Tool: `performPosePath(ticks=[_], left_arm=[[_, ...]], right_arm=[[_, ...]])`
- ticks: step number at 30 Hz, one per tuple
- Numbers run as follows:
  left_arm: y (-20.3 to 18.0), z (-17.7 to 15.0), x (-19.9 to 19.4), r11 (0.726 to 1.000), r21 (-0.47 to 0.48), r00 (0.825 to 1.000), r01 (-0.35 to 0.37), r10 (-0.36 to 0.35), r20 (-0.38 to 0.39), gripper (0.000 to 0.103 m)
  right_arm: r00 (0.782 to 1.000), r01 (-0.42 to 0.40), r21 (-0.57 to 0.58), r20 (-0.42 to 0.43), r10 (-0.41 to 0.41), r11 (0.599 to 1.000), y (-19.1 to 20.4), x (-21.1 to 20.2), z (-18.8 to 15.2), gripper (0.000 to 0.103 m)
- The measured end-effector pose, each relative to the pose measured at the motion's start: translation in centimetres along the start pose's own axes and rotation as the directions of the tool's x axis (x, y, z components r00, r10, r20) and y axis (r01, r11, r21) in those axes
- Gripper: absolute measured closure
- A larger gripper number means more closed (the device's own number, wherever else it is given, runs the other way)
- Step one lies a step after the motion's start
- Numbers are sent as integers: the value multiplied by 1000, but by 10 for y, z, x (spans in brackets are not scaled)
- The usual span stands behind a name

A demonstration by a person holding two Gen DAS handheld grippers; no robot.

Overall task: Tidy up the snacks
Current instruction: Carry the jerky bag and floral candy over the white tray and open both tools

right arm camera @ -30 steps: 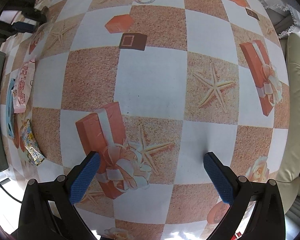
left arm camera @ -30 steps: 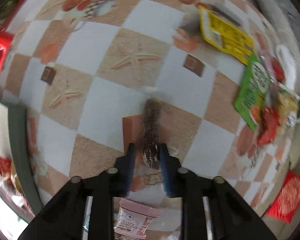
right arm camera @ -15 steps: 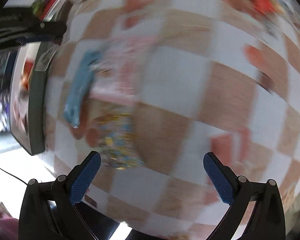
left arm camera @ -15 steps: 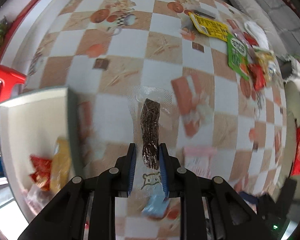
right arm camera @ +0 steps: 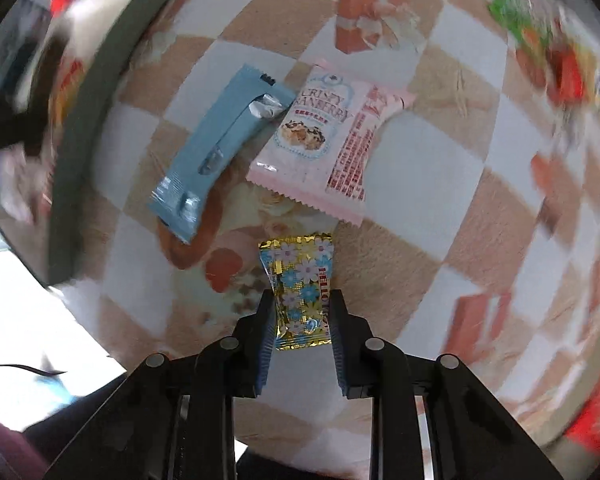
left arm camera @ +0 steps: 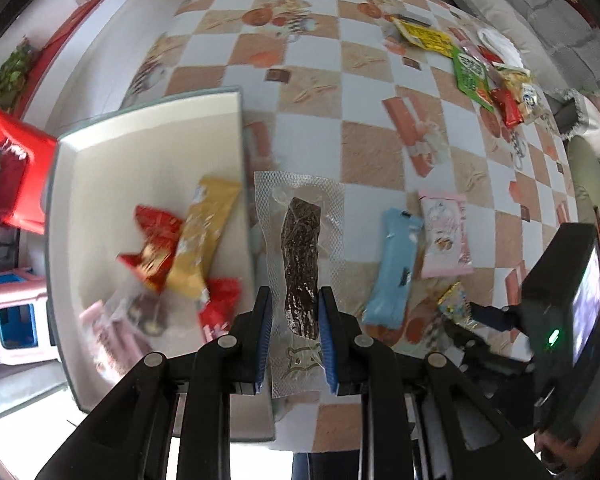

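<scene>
The left gripper (left arm camera: 295, 330) is clamped on a clear vacuum pouch (left arm camera: 302, 264) holding a dark strip of dried meat, carried above the table beside the tray's near long rim. The right gripper (right arm camera: 302, 322) is closing its jaws around a gold flowered candy packet (right arm camera: 302, 280), whose sides meet both pads; the packet lies on the tablecloth.

The shallow cream tray (left arm camera: 148, 160) holds a gold wrapper (left arm camera: 204, 236), red wrappers (left arm camera: 154, 246), a pink packet and a clear pouch; motion blur hides their print. In the right wrist view the tray is a smeared grey edge.

Past the candy, a blue bar (right arm camera: 220, 148) and a pink cranberry crisp packet (right arm camera: 328, 144) lie side by side, corners touching. The checkered tablecloth (left arm camera: 320, 52) bears starfish and gift prints. Further snacks (left arm camera: 476, 76) sit grouped along its far edge. Beyond are a grey sofa (left arm camera: 540, 20) and a red stool (left arm camera: 20, 168).
</scene>
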State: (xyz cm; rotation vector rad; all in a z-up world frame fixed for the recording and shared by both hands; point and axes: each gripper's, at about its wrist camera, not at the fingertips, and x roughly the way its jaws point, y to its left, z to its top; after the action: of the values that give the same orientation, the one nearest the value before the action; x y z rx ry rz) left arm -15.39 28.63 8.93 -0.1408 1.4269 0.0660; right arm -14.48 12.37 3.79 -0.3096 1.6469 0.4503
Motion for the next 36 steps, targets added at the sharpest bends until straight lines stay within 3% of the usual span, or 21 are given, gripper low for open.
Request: performPosePath(ticks=[4, 16, 27, 36], left_arm=[[15, -10, -10, 1000, -30, 1000, -5, 6, 26, 78], [38, -14, -22, 997, -77, 997, -22, 27, 70, 78], [65, -13, -31, 990, -134, 993, -36, 50, 104, 78], [97, -19, -33, 975, -218, 992, -47, 72, 106, 78]], right_arm=[[993, -120, 125, 25, 118, 985, -26, -15, -1, 76], [980, -189, 156, 91, 177, 970, -69, -64, 21, 76], [967, -233, 75, 126, 222, 970, -7, -68, 48, 76], [959, -265, -3, 105, 264, 964, 39, -68, 72, 76]])
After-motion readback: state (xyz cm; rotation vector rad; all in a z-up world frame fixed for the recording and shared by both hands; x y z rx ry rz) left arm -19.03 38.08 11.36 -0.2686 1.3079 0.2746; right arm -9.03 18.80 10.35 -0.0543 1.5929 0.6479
